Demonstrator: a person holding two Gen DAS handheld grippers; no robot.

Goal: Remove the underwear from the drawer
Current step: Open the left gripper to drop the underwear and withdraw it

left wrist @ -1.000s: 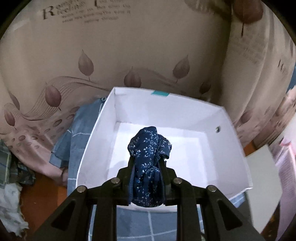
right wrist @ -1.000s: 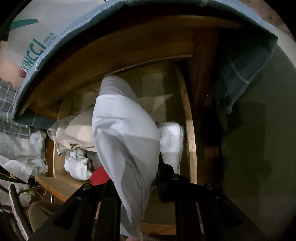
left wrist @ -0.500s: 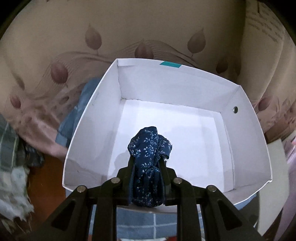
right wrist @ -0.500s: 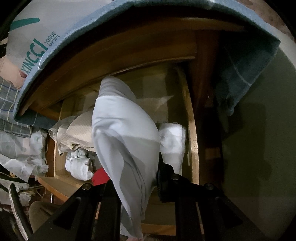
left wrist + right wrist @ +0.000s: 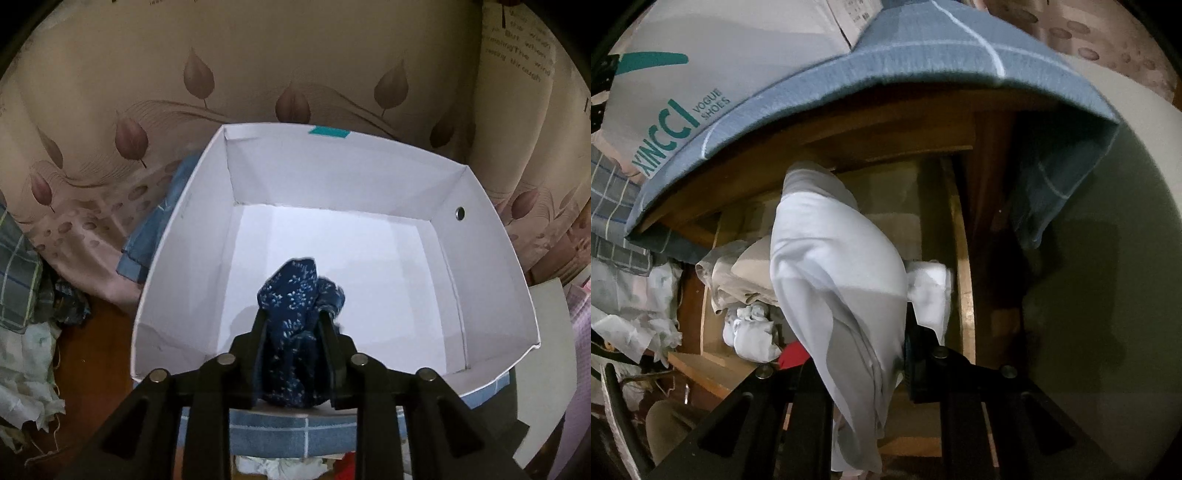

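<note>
In the left wrist view my left gripper (image 5: 291, 317) has a crumpled dark blue floral underwear (image 5: 291, 291) between its fingers, hanging over the near part of a white cardboard box (image 5: 177, 236). Its jaws are opening, with the cloth still touching both pads. In the right wrist view my right gripper (image 5: 864, 332) is shut on a pale grey and white underwear (image 5: 834, 266) that drapes over the fingers and hides the left one. It hangs above the open wooden drawer (image 5: 964, 288).
The white box rests on a blue checked cloth (image 5: 269, 432) in front of leaf-print bedding (image 5: 295, 66). The drawer holds a beige garment (image 5: 746, 269), white bundles (image 5: 750, 332) and a red item (image 5: 792, 356). A shoebox (image 5: 676, 110) sits above the drawer.
The left gripper has moved forward and down over the white box, so the blue bundle now hangs inside its walls. The right gripper and its cloth have stayed put.
</note>
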